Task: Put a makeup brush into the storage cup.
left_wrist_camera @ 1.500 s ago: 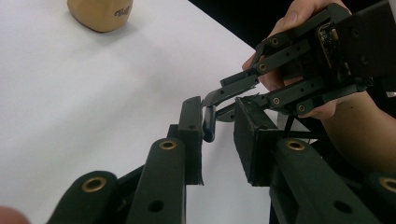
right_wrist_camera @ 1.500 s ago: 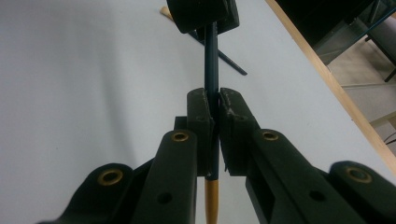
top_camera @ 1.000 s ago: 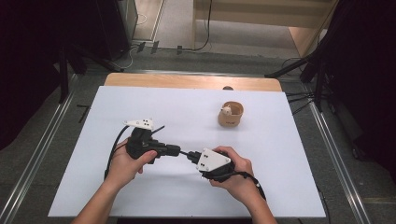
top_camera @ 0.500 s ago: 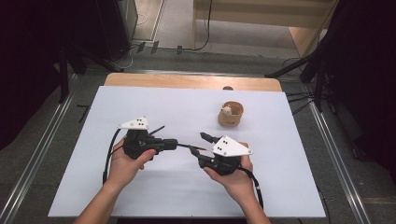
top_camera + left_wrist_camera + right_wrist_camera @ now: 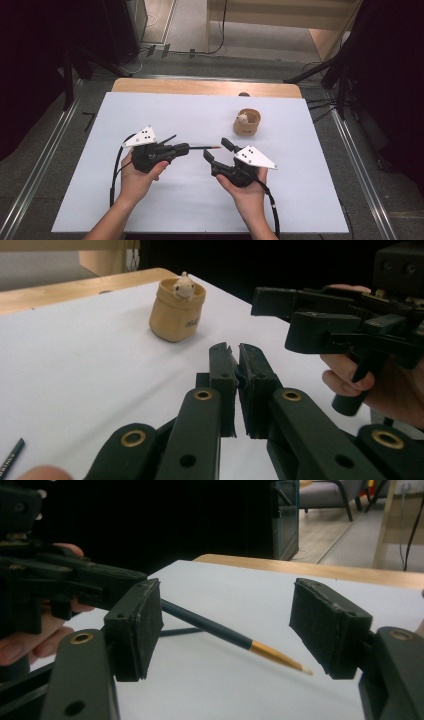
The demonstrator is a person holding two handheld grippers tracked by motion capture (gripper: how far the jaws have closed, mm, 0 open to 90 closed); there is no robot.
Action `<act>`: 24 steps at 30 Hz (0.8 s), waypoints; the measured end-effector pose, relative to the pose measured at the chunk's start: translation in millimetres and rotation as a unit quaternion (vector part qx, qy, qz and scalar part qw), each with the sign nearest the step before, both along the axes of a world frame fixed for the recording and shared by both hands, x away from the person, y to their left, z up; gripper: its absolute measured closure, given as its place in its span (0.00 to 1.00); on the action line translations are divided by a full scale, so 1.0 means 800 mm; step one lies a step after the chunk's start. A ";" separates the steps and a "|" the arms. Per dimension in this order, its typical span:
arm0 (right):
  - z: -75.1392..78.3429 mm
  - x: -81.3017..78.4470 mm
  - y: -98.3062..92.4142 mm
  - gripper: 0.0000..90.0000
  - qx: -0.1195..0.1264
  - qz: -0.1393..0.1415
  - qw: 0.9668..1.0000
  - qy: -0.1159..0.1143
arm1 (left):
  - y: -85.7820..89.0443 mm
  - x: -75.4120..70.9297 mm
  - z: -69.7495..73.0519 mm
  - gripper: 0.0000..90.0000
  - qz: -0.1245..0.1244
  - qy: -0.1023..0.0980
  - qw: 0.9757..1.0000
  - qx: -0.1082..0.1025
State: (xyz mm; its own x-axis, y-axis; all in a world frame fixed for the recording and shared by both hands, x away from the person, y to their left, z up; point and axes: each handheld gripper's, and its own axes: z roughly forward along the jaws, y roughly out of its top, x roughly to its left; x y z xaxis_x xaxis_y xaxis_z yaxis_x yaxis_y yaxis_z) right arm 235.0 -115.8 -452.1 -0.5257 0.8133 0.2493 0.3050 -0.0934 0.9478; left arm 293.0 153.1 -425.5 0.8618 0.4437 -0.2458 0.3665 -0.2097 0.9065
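A dark pencil (image 5: pixel 205 147) with a gold end and a pale tip sticks out to the right from my left gripper (image 5: pixel 185 148), which is shut on it. In the left gripper view the jaws (image 5: pixel 237 355) stand pressed together. My right gripper (image 5: pixel 217 149) faces it from the right, and its jaws have just been opening. In the right gripper view the pencil (image 5: pixel 220 632) runs between the open right gripper (image 5: pixel 227 625) without touching either pad. The left gripper (image 5: pixel 75 585) shows dark at the left there.
A small tan cup (image 5: pixel 247 122) with a pale figure in it stands at the back right, also seen in the left gripper view as the cup (image 5: pixel 176 310). A thin dark stick (image 5: pixel 168 138) angles up beside the left gripper. The white tabletop (image 5: pixel 175 200) ends in a wooden strip (image 5: pixel 200 87).
The right gripper was closed up against the left gripper's tip. It has opened, turned its grey plate upward and drawn back to the right. The pencil stays in the left gripper.
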 end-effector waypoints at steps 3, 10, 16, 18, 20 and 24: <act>-0.005 -0.003 0.000 0.33 0.030 -0.028 0.999 0.015 | 0.001 -0.002 0.000 0.96 0.009 -0.014 1.000 -0.004; -0.012 -0.008 0.003 0.30 0.071 -0.051 0.995 0.038 | 0.003 -0.005 -0.001 0.96 0.027 -0.036 0.999 -0.020; -0.022 -0.006 0.009 0.27 0.121 -0.047 0.989 0.074 | 0.002 -0.010 -0.003 0.96 0.036 -0.062 0.997 -0.038; -0.024 -0.005 0.008 0.25 0.144 -0.047 0.985 0.084 | 0.000 -0.011 -0.005 0.96 0.033 -0.068 0.996 -0.040; -0.027 -0.004 0.006 0.24 0.166 -0.046 0.980 0.098 | -0.002 -0.013 -0.006 0.96 0.033 -0.071 0.996 -0.044; -0.028 -0.001 0.004 0.23 0.210 -0.041 0.970 0.115 | -0.004 -0.015 -0.008 0.96 0.027 -0.075 0.996 -0.048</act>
